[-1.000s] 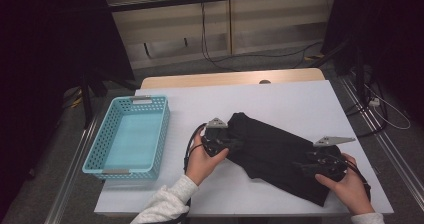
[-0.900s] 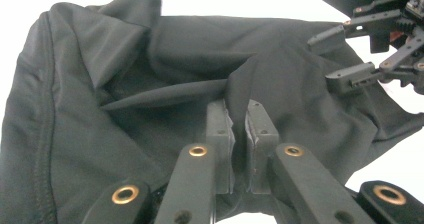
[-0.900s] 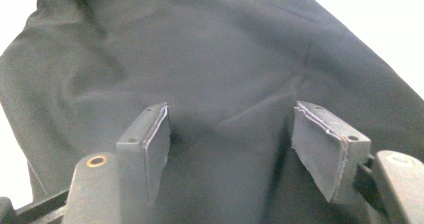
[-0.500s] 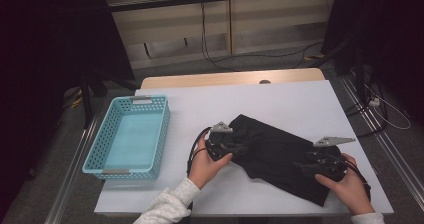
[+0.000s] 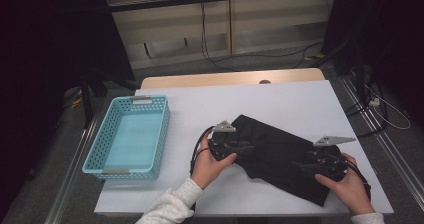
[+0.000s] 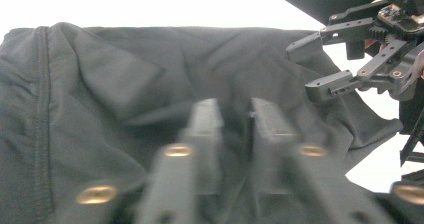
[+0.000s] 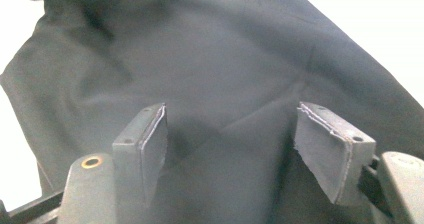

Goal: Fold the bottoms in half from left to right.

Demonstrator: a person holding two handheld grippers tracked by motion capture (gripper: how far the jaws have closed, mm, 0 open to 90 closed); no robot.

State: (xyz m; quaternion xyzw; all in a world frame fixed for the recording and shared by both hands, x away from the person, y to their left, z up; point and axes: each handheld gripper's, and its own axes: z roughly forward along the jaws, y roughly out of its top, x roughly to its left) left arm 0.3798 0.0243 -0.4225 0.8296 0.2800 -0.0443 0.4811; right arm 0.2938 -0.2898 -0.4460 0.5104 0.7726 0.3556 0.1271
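A plain black garment (image 5: 280,156) with tone-on-tone stitched seams lies on the white table (image 5: 280,101). To the garment's left stands a light turquoise basket (image 5: 129,136) with perforated lattice walls. The grippers' bodies are black with grey plates; the person's sleeve (image 5: 167,209) is white.

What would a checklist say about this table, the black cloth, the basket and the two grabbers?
Surface: white table, mostly bare, with a wooden strip along its far edge.
Job's things: black garment lies crumpled on the near right part of the table.
Clutter: light blue basket at the left, with nothing in it.
Grippers: left gripper sits over the garment's left end; its jaws have just been opening, with a narrow gap and cloth beneath. Right gripper is open over the garment's right end, pads apart.
Cables: a black cable loops from the left gripper.
Surroundings: dark room, cabinet behind, wires on the floor.
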